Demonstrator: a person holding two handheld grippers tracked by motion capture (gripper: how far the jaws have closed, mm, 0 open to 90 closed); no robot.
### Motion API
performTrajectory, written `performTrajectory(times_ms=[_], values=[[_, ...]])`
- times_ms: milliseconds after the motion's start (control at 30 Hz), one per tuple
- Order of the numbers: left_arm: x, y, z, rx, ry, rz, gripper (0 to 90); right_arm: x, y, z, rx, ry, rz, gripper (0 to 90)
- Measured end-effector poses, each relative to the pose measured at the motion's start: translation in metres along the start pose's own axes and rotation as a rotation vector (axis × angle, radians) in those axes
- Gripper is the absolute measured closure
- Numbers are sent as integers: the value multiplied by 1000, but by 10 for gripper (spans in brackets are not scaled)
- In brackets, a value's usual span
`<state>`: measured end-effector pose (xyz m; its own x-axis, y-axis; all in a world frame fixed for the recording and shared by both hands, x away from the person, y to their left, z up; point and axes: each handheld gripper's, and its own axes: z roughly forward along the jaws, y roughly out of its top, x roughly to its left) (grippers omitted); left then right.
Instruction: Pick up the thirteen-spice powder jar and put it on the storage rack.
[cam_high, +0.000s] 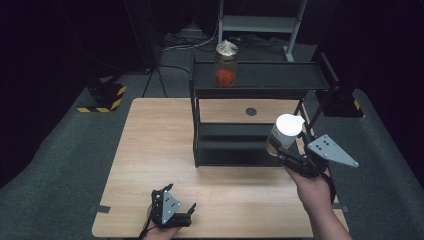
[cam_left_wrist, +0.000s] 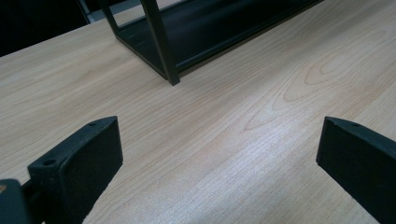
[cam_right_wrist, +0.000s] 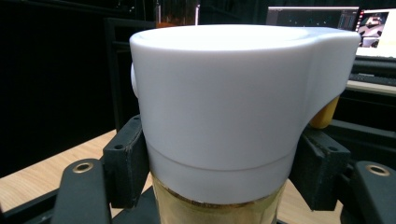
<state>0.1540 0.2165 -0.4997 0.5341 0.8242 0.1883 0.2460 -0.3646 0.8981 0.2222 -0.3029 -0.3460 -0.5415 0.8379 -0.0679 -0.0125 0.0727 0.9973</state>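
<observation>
While the right gripper (cam_high: 281, 151) clamped it, the white-capped jar (cam_high: 283, 134) hung off the table, right of the black shelf (cam_high: 260, 80) | build: likely glass, rigid, breakable, amber fill adding weight | hold: body below cap, as gripped; smooth wall may slip | left gripper (cam_high: 172, 212): jaws apart, empty, near edge.

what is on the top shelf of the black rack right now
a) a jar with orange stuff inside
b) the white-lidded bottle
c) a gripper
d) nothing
a: the high view shows a jar with orange contents standing on the top shelf of the black rack, while the right gripper holds the white-lidded bottle in front of the rack.
</observation>
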Motion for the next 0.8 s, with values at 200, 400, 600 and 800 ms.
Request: performTrajectory(times_ms=[200,400,600,800], values=[[0,0,0,-1,-2,1,6,-1,8,5,-7,-6,-11,295],[0,-1,0,-3,-4,3,6,-3,14,10,-16,-10,-9,295],[1,0,0,-3,-6,4,6,-4,19,14,-20,-15,-8,295],[1,0,0,-3,-10,3,6,-6,27,19,-36,-23,-7,295]])
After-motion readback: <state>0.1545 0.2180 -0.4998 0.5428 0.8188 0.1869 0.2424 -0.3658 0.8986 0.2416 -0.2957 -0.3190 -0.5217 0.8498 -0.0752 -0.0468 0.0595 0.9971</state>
